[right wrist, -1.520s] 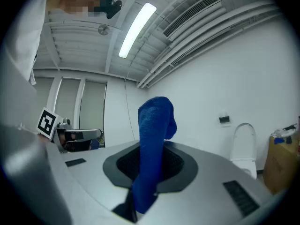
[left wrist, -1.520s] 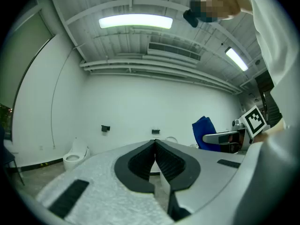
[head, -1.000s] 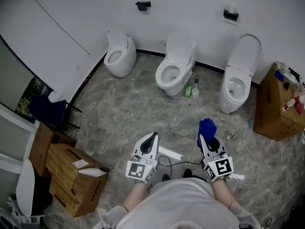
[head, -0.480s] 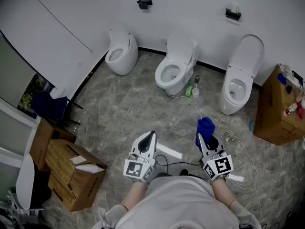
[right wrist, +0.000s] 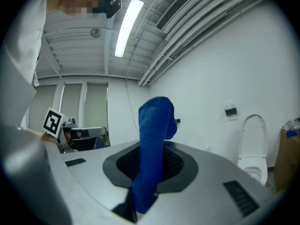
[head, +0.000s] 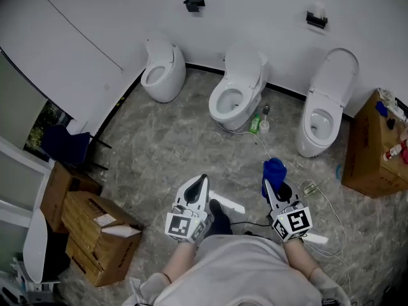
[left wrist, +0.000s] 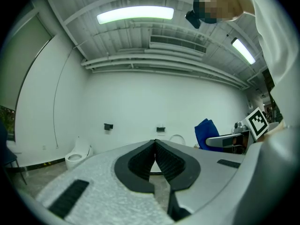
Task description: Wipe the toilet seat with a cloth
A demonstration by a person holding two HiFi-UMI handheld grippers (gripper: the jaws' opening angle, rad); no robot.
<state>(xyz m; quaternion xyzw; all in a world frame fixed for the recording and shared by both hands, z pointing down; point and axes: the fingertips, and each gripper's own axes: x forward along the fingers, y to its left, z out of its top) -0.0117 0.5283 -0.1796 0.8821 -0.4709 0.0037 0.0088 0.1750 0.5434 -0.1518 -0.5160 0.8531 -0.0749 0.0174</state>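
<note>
**Right gripper** (head: 268, 185) (right wrist: 151, 150): jaws clamped on a blue terry cloth (head: 275, 169) (right wrist: 154, 125). The cloth stands up out of the jaws and folds over at its top. The gripper is held near the person, right of centre, above the floor.

**Left gripper** (head: 203, 180) (left wrist: 154, 143): jaws closed together with the tips touching and nothing between them. It is held level with the right gripper, to its left and apart from it.

**Grey marbled stone floor** (head: 166, 152): lies under both grippers. White cables (head: 326, 203) trail across it at near right.

**Three white ceramic toilets**: stand in a row along the far white wall (head: 255, 5), all well apart from both grippers and the cloth.
- Left toilet (head: 160, 75): stands at far left.
- Middle toilet (head: 234, 91): stands far and straight ahead, with the white toilet seat (head: 217, 104) down around its open bowl.
- Right toilet (head: 324, 116): stands at far right, with its lid raised against the wall.

**Green plastic bottle** (head: 254, 123): stands on the floor just right of the middle toilet's base.

**Brown cardboard boxes** (head: 95, 234): stacked at near left.

**Large brown cardboard carton** (head: 368, 148): stands at far right with small items on top.
</note>
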